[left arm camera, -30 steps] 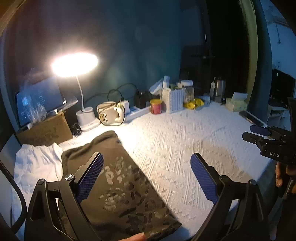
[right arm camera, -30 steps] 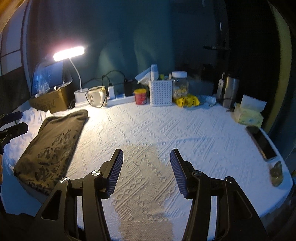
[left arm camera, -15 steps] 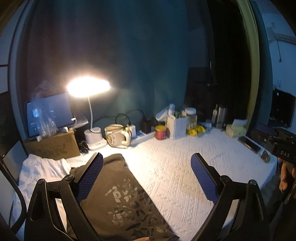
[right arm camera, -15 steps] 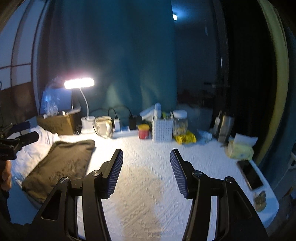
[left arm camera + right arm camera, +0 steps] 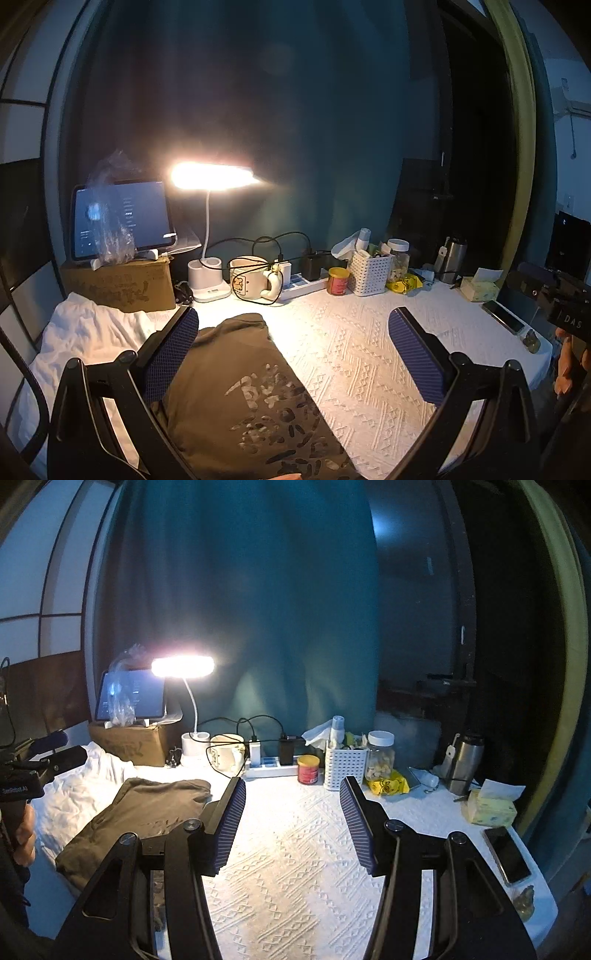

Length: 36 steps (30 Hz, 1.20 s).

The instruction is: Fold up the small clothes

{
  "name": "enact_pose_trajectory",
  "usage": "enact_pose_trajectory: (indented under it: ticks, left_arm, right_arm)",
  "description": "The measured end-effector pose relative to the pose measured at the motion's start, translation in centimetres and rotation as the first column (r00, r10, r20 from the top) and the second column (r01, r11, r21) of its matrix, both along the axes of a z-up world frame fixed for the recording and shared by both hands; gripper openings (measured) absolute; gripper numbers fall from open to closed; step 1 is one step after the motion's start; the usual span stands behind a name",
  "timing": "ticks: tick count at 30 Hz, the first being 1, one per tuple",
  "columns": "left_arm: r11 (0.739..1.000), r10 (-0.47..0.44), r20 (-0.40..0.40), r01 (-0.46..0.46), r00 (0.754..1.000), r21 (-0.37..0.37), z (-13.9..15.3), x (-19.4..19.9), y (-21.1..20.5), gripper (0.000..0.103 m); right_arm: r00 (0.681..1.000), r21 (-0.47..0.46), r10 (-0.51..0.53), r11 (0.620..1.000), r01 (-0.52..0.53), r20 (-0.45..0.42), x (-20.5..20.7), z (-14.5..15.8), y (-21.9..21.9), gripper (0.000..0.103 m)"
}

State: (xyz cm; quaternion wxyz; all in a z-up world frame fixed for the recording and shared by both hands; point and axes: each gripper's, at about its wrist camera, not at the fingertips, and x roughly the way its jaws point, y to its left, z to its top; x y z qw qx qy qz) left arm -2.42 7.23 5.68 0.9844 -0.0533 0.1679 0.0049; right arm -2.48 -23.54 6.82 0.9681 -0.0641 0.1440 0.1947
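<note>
"das" lettering on the right gripper, jaws apart and empty; left gripper just widened, empty

The bench wears a white cloth with a raised diamond weave. On its left part lies a folded olive-brown garment printed with pale lettering, overlapping a crumpled white cloth just beside it. Along the back edge stand a cardboard box, a lit desk lamp, a cream mug, a white power strip, a red can, a white perforated basket, a lidded jar and a steel flask. At the right edge lie a tissue pack and a phone
</note>
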Motion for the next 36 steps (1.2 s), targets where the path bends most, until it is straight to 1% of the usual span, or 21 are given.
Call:
enact_pose_trajectory:
  ticks: [9,36]
  left_arm:
    - [1.0,0.023,-0.016,-0.024,1.0,-0.017,-0.6,0.2,0.8,0.102]
    - [1.0,0.014,-0.029,-0.014,0.999,-0.007,-0.8,0.6,0.9,0.102]
  right_arm:
    - [1.0,-0.008,0.007,1.0,-0.008,-0.029,0.8,-0.9,0.9,0.056]
    - [0.999,-0.009,0.007,1.0,-0.007,-0.033,1.0,-1.2,1.0,0.056]
